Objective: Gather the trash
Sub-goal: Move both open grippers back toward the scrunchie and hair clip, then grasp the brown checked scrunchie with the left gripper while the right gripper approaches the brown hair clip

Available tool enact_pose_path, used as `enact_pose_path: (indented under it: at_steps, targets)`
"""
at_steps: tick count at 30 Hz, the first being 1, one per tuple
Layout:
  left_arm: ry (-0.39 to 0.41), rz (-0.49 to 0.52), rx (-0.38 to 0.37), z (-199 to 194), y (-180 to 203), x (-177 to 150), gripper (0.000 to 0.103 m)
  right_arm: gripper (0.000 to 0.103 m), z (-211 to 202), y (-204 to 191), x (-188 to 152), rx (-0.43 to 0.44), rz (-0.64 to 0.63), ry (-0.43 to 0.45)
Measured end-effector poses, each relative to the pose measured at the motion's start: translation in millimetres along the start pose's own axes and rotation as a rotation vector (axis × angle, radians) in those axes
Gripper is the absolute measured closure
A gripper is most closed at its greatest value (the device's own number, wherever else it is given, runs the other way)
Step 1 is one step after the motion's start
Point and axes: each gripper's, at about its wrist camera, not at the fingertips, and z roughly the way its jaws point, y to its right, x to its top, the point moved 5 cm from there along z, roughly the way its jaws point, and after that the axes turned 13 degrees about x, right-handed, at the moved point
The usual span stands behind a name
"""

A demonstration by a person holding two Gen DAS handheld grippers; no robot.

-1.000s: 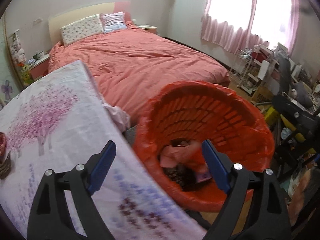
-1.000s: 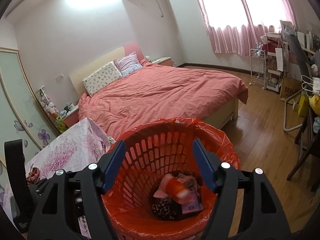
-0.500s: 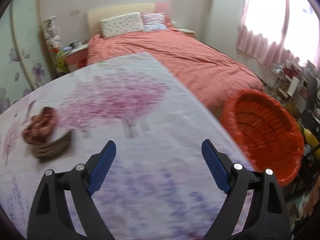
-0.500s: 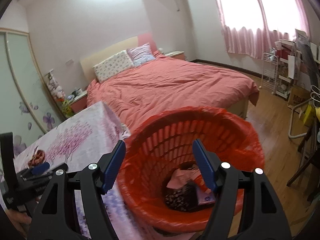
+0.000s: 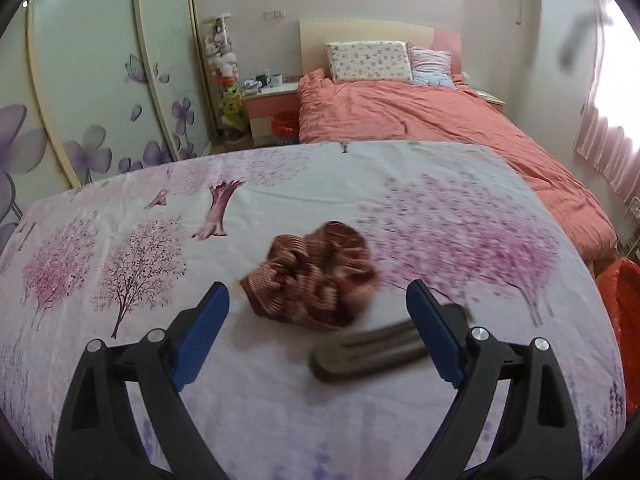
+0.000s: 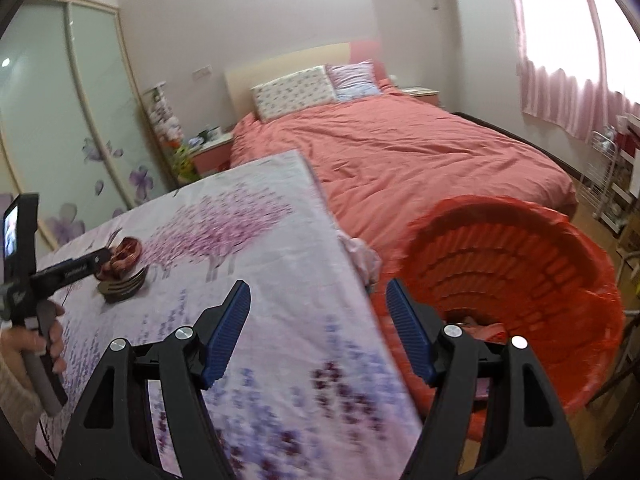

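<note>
While its blue-padded jaws stand wide apart with nothing pressed between them, the left gripper (image 5: 318,316) hangs over a table (image 5: 120,208) draped in a white cloth printed with pink and purple trees. Just ahead of its fingertips lies a brown-red ribbed scrunchie (image 5: 316,276), bunched into a loose ring and a little blurred. Touching the scrunchie's near right edge is a flat, dark olive object (image 5: 368,354), too smeared to identify; the right pad overlaps its end in the picture.

From the right wrist view, the right gripper (image 6: 318,330) also stands open and empty, poised above the table's near right edge. To its right, on the floor beside the table, stands the orange slotted trash basket (image 6: 520,264) lined with an orange bag; scraps of pink and red trash (image 6: 484,326) show at its bottom. At the left of that view a hand (image 6: 30,344) grips the left gripper's handle, its fingers reaching over the scrunchie.

Beyond the table stretches a bed (image 5: 420,120) with a coral duvet and two patterned pillows against a pale headboard. A bedside cabinet (image 5: 272,108) stands left of it, then sliding wardrobe doors (image 5: 92,92) with purple flowers. Pink curtains (image 6: 568,92) hang at the bright window on the right.
</note>
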Motion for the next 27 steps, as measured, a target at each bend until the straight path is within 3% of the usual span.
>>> enact_pose_path:
  at_steps: [5,11,14,19,22,27]
  targets:
    - [-0.054,-0.003,-0.038,26,4,2,0.015,0.033,15,-19,-3,0.028,-0.024,-0.031]
    - [-0.098,0.033,-0.008,47,11,-3,0.016,0.033,30,-36,-8,0.043,-0.057,-0.065]
    - [-0.103,0.001,-0.036,51,5,-1,0.026,0.033,35,-45,-10,0.044,-0.067,-0.076]
    - [-0.091,-0.017,-0.038,54,-8,2,0.060,0.033,45,-59,-12,0.051,-0.087,-0.098]
    - [-0.072,-0.018,-0.014,55,-20,3,0.070,0.033,52,-72,-15,0.060,-0.102,-0.114]
    - [-0.068,-0.040,0.024,54,-50,0,0.073,0.033,65,-102,-16,0.097,-0.134,-0.135]
